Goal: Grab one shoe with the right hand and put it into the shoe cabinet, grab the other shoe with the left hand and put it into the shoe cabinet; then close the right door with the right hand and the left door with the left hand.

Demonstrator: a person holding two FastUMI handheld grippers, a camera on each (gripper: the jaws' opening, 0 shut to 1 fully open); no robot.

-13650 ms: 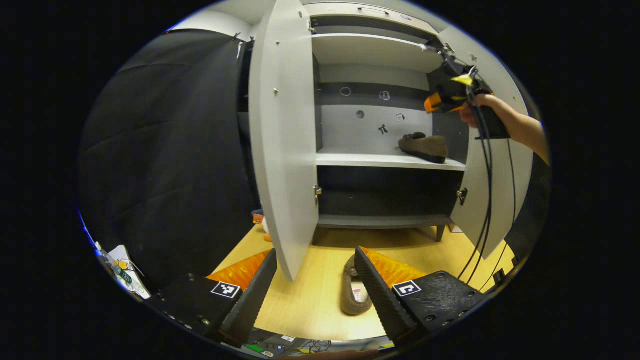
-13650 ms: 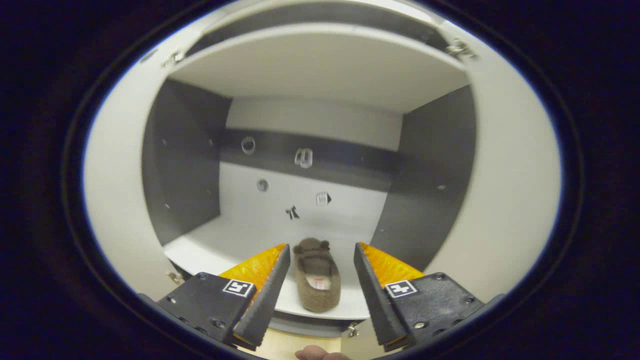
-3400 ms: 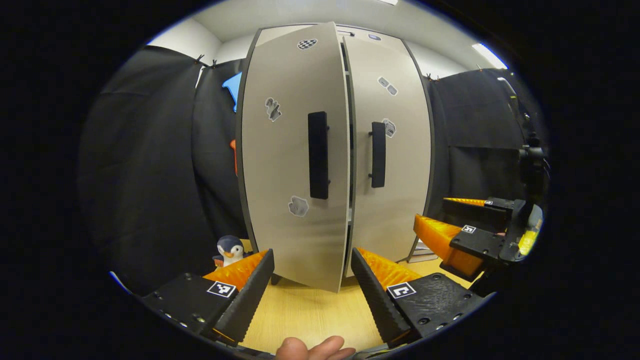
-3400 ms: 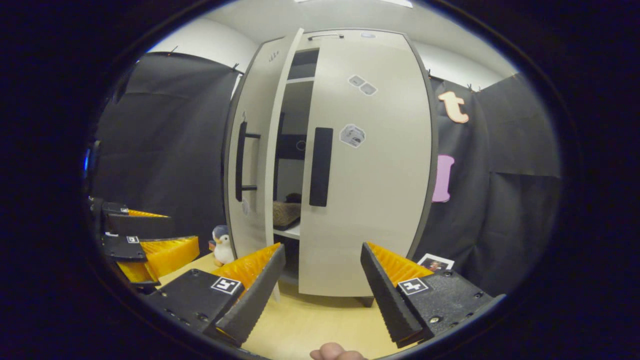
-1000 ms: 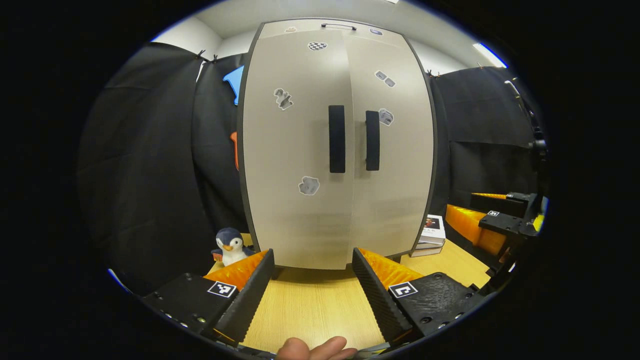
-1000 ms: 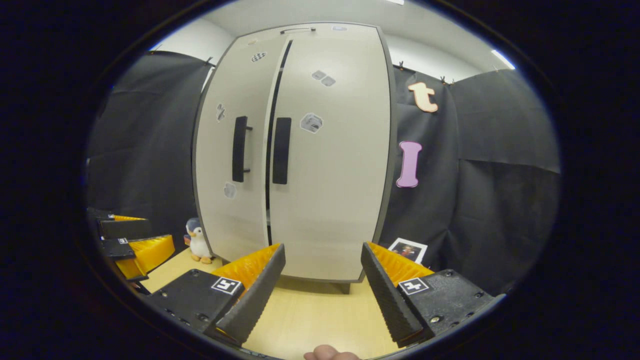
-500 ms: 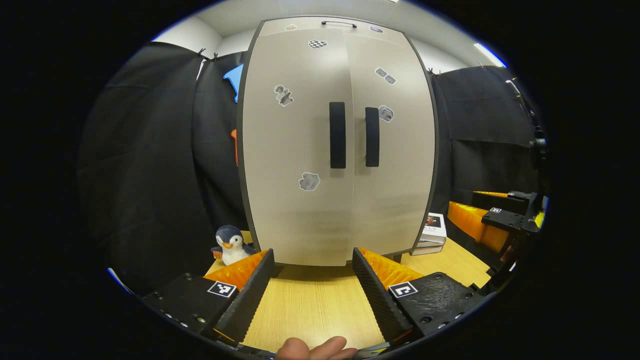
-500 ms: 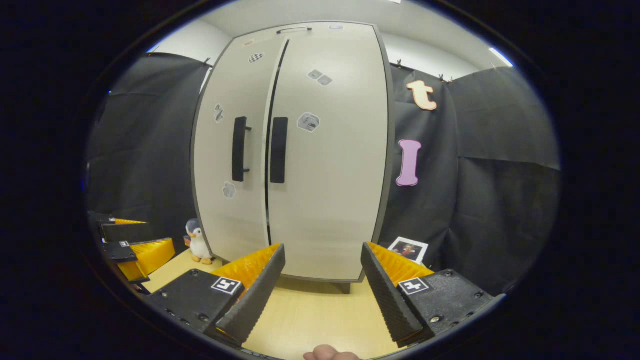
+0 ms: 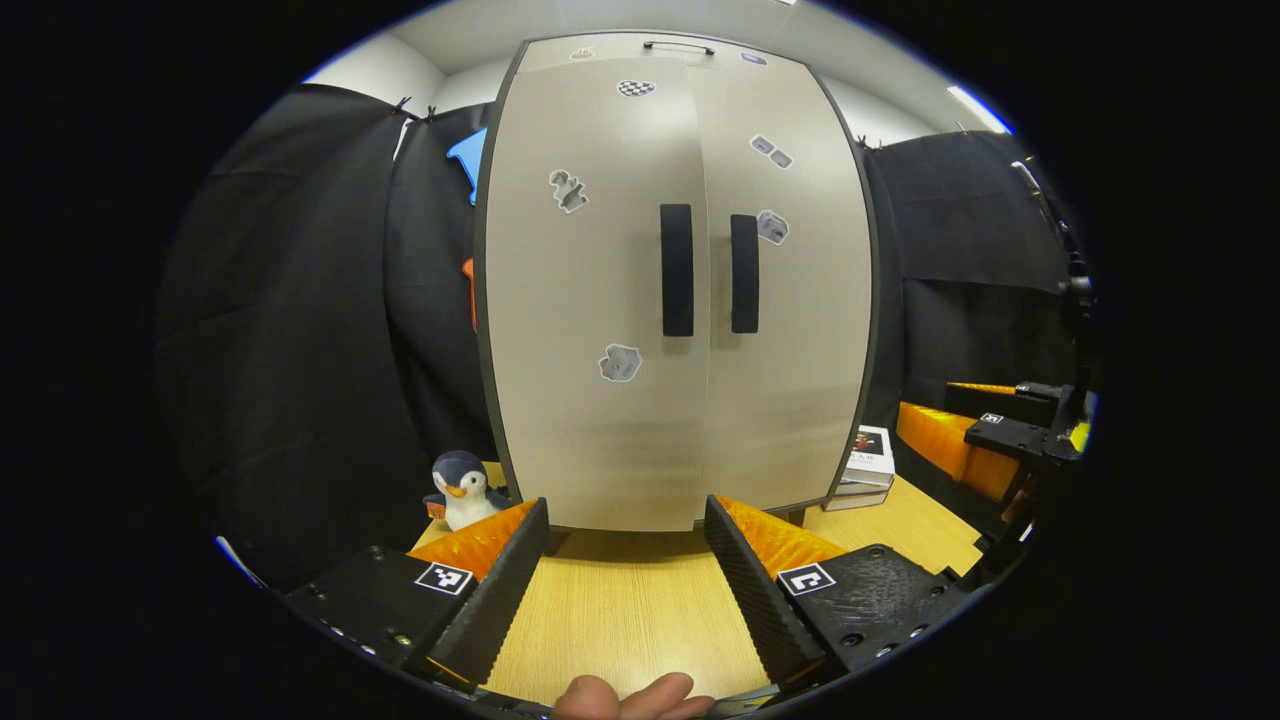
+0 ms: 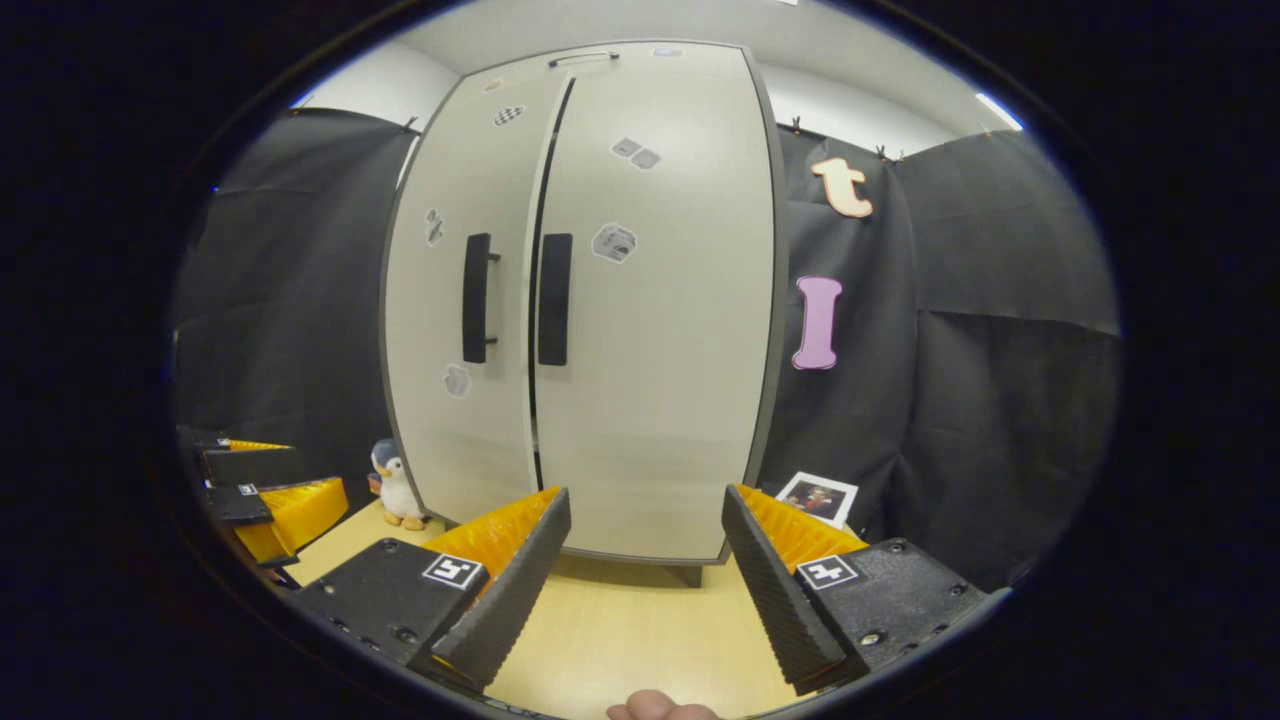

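I judge the task done: both doors of the shoe cabinet (image 9: 680, 290) look closed, shoes presumably inside, hidden. My left tool (image 9: 625, 570) and right tool (image 10: 645, 570) hang open, empty, near the table's (image 9: 620, 610) front edge.

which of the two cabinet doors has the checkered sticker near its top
The left door, on the toy penguin's side. Its checkered sticker sits near the top edge; the right door carries only plain grey stickers.

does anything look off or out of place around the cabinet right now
Nothing stands out. Both doors of the shoe cabinet sit shut and flush, the toy penguin stands upright beside it, and both grippers hang open, holding nothing.
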